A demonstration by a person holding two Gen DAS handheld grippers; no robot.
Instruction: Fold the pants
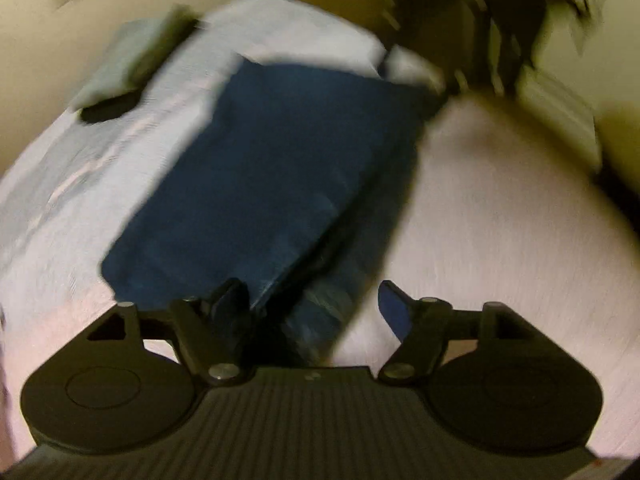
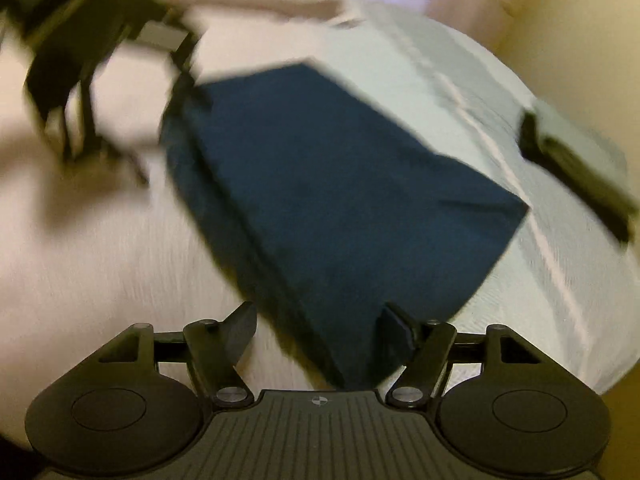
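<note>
Dark blue pants (image 1: 280,160) lie folded into a flat rectangle on a pale bed sheet (image 1: 500,220). My left gripper (image 1: 310,292) hovers over their near end, jaws wide apart, with cloth under the gap and no pad pressing on it. In the right wrist view the same pants (image 2: 340,200) stretch away from my right gripper (image 2: 318,312). It is open too, with the near corner of the fold lying below and between its fingers. Both views are blurred.
A grey-green folded item with a dark thing beside it (image 1: 120,68) rests on the sheet past the pants, also seen as that item (image 2: 580,160). A blurred dark shape (image 2: 100,60) hangs near the pants' far corner. A beige wall (image 1: 40,20) borders the bed.
</note>
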